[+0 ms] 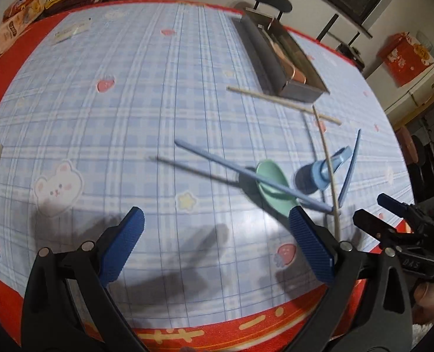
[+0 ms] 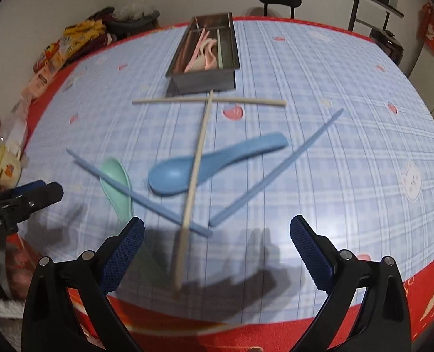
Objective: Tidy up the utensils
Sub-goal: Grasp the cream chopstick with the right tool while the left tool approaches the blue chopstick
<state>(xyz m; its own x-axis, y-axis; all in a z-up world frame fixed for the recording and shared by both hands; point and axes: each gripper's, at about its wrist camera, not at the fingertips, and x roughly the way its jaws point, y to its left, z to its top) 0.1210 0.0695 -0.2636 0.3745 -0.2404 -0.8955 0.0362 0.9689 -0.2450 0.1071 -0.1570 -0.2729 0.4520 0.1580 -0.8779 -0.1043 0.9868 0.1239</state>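
Your left gripper (image 1: 217, 226) and right gripper (image 2: 217, 231) both hover with fingers spread wide and holding nothing, near the desk's (image 2: 349, 88) front edge; the desk's left half lies bare. In the right wrist view, 2 cream chopsticks (image 2: 198, 152) form a T, 2 blue chopsticks (image 2: 278, 170) form a V pointing at you. The blue spoon (image 2: 214, 161) and green spoon (image 2: 117, 187) lie between. The metal tray (image 2: 200, 80) at the far side holds pink utensils (image 2: 206, 52).

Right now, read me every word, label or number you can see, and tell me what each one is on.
"DAS": black body of the right gripper, left wrist view.
Left gripper body: white lettering, too blurred to read.
Snack packets at the table edge: print too small to read.
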